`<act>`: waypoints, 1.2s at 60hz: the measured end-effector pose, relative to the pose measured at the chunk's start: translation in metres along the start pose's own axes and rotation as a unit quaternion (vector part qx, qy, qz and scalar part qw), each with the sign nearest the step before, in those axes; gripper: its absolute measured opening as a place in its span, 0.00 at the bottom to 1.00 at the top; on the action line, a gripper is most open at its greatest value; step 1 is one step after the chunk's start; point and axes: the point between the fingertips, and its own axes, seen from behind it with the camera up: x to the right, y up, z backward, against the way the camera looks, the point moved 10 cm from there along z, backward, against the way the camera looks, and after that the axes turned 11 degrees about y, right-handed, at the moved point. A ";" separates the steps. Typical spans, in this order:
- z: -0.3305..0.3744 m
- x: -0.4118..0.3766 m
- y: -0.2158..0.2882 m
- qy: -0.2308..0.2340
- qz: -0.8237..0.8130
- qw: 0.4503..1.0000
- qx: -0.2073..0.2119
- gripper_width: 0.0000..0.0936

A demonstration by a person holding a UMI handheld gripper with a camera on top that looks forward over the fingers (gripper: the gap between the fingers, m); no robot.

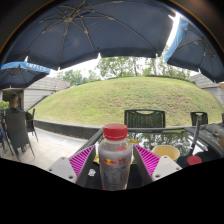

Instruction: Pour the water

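Note:
A clear plastic bottle [115, 158] with a red cap and a red and blue label stands upright between my fingers. My gripper [115, 160] is shut on it, with the magenta pads [83, 158] pressing on both sides of its body. The bottle is held up above a glass-topped table [175, 135]. A yellow cup [166, 152] sits just to the right of the right finger, on the table. The bottle's lower part is hidden.
A black chair [145, 118] stands beyond the table, another chair [200, 118] at the right. More dark chairs [17, 130] are at the left. Large blue parasols [90, 30] hang overhead. A grassy mound [130, 98] lies behind.

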 end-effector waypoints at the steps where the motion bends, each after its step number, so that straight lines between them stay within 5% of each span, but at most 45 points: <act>1: -0.003 0.001 0.000 -0.001 -0.001 1.000 0.000 0.81; 5: -0.012 0.004 -0.003 -0.002 -0.003 1.000 0.002 0.56; 21: -0.017 0.009 -0.003 0.000 -0.015 0.999 0.038 0.35; 37: -0.020 0.046 0.018 0.020 -0.301 0.950 0.075 0.35; 48: -0.025 0.077 0.025 0.045 -0.570 0.810 0.127 0.36; 60: -0.033 0.091 0.027 0.092 -0.788 0.591 0.146 0.41; 72: -0.030 0.095 0.019 0.074 -0.830 0.531 0.154 0.41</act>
